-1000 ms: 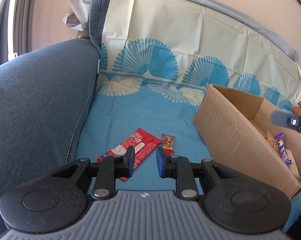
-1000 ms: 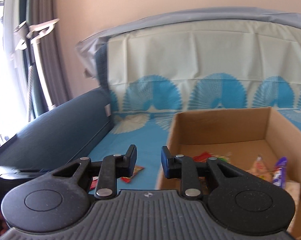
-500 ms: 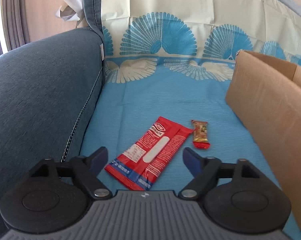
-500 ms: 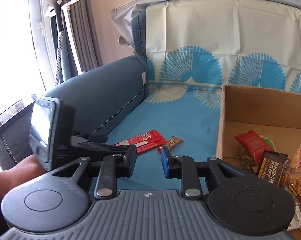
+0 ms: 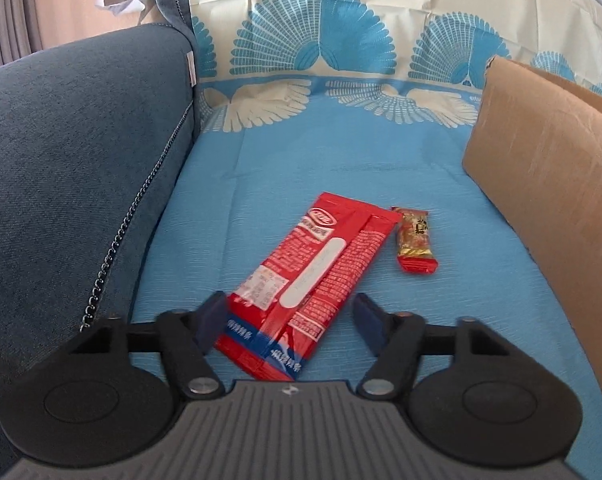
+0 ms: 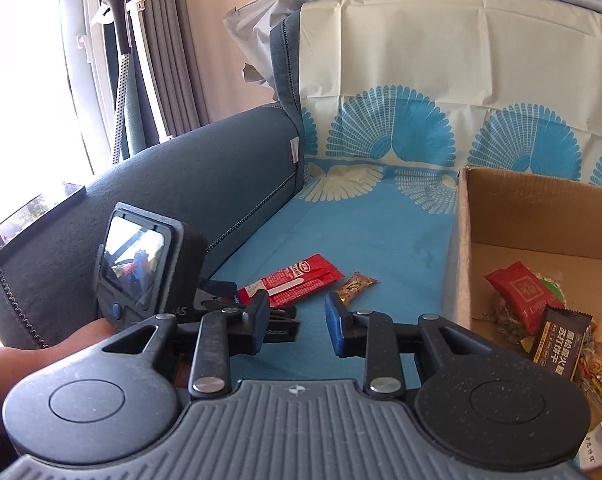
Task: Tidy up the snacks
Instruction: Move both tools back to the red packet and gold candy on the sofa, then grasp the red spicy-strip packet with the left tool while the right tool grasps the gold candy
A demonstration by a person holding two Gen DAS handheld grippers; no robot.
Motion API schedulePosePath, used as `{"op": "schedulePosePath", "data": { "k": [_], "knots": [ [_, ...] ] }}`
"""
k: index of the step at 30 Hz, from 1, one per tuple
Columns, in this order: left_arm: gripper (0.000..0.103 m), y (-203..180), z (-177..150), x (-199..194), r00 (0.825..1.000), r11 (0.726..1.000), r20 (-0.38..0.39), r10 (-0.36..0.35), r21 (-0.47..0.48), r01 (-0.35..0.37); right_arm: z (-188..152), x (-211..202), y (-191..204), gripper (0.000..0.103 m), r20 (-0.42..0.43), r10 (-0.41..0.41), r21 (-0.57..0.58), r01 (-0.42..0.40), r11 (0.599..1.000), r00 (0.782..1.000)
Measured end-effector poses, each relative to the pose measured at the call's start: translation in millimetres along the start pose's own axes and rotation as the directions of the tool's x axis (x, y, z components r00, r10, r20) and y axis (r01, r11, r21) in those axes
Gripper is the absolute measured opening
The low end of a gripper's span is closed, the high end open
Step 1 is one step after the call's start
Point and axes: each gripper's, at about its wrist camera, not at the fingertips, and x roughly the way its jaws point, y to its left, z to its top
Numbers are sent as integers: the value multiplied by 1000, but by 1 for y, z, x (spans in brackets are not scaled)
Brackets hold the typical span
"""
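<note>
Left wrist: left gripper [image 5: 289, 316] jaws closing round red wrapper [image 5: 313, 276], no contact; right gripper [image 6: 295, 320] jaws opening, empty.

The red wrapper [image 5: 309, 280] loses its near end behind the left gripper's [image 5: 289, 320] body. The cardboard box [image 5: 549, 184] runs off the right edge in both views — its far side is unseen. The print on the small snack [image 5: 415, 238] is too fine to read. Inside the box, the dark packet [image 6: 561, 342] overlaps the snacks beneath it.
</note>
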Motion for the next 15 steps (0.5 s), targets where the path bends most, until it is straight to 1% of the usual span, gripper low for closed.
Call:
{"op": "schedulePosePath", "data": {
  "k": [2, 3, 4, 5, 7, 11, 15],
  "knots": [
    [48, 0, 0, -3, 1000, 1000, 4, -12, -5, 12, 1, 1, 0, 33, 4, -8, -2, 8, 1000, 1000],
    [45, 0, 1, -5, 1000, 1000, 10, -14, -7, 14, 1, 2, 1, 33, 7, -14, -5, 14, 1000, 1000],
    [33, 1, 1, -7, 1000, 1000, 15, -20, -11, 20, 0, 2, 1, 33, 9, -22, -6, 22, 1000, 1000],
    [19, 1, 1, -9, 999, 999, 19, -33, -18, 33, 0, 2, 1, 33, 6, -28, -3, 28, 1000, 1000],
    [2, 4, 2, -13, 998, 998, 26, -50, -36, 51, -1, 4, -1, 33, -3, -35, 9, 35, 999, 999],
    [2, 16, 4, -18, 997, 992, 43, -64, -110, 69, 1, 5, 0, 33, -9, -54, 14, 54, 998, 998],
    [2, 30, 5, -19, 997, 978, 46, -69, -193, 76, 15, 14, 3, 33, -37, -82, 40, 83, 996, 996]
  ]
}}
